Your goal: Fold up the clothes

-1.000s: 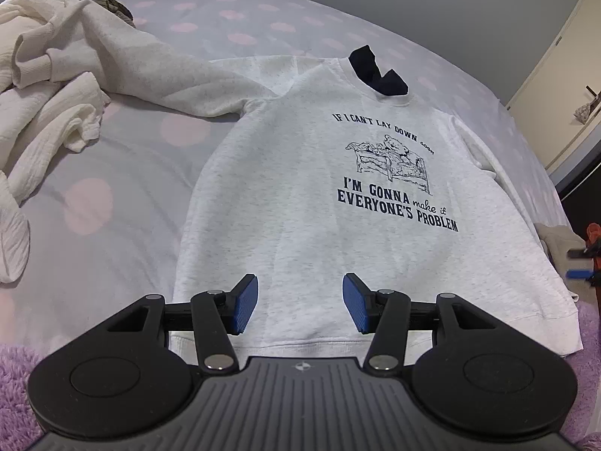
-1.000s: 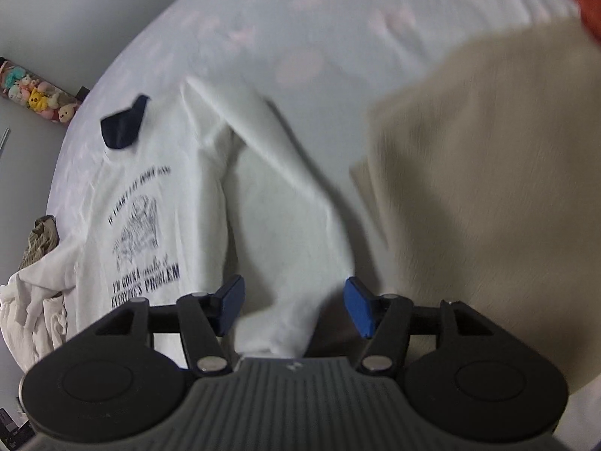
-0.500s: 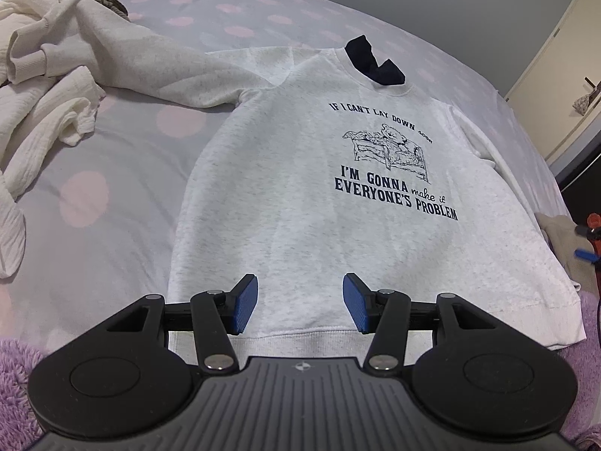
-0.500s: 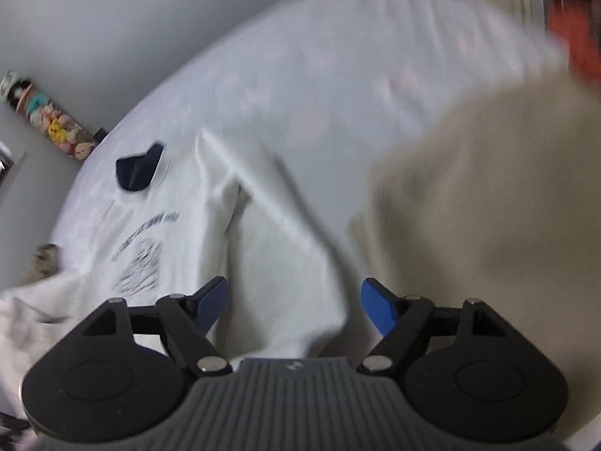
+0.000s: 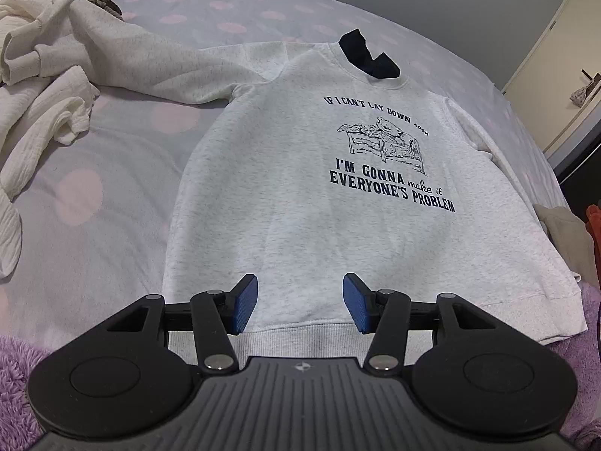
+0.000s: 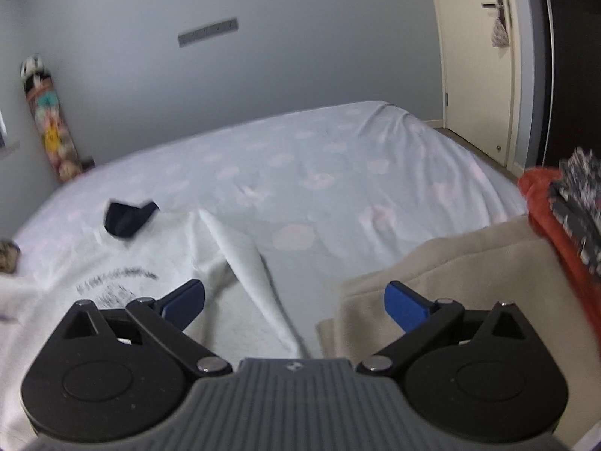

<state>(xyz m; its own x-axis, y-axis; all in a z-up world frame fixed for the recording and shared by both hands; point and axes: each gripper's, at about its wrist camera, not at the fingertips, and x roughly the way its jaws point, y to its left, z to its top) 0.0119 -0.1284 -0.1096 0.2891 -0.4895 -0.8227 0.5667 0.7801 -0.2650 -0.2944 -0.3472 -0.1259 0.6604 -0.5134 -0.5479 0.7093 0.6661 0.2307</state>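
Left hand-held gripper [image 5: 299, 302] hovers over the bottom hem of the sweatshirt [image 5: 300, 195], jaws partly apart, nothing between the blue pads, no grip on the cloth. Sweatshirt lies flat and face up on the bed [image 5: 112, 173], filling the left wrist view from 6 o'clock up to 12, dark printed text and a drawing on the chest. Dark collar piece [image 5: 366, 56] sticks out of the neck at 12 o'clock. One sleeve [image 5: 124, 64] stretches out to 10 o'clock, its cuff among a heap of cream clothes [image 5: 41, 101] at 9 o'clock. Other sleeve runs down along the body at 2 to 3 o'clock. Fuzzy purple blanket [image 5: 18, 376] at the near edge, 7 o'clock.

Right hand-held gripper [image 6: 295, 302] has just been opening, jaws now spread wide, nothing held, nothing between the pads. View is blurred. Below its left pad at 9 o'clock, the sweatshirt's body [image 6: 75, 274]; a sleeve [image 6: 255, 274] lies ahead between the pads, not touched. Folded beige cloth [image 6: 469, 282] under the right pad at 3 o'clock, with an orange item [image 6: 544, 206] and a patterned dark fabric [image 6: 578, 203] beside it at 2 o'clock. Spotted bed sheet [image 6: 338, 165] runs to 12 o'clock; door [image 6: 477, 56] at 1 o'clock.
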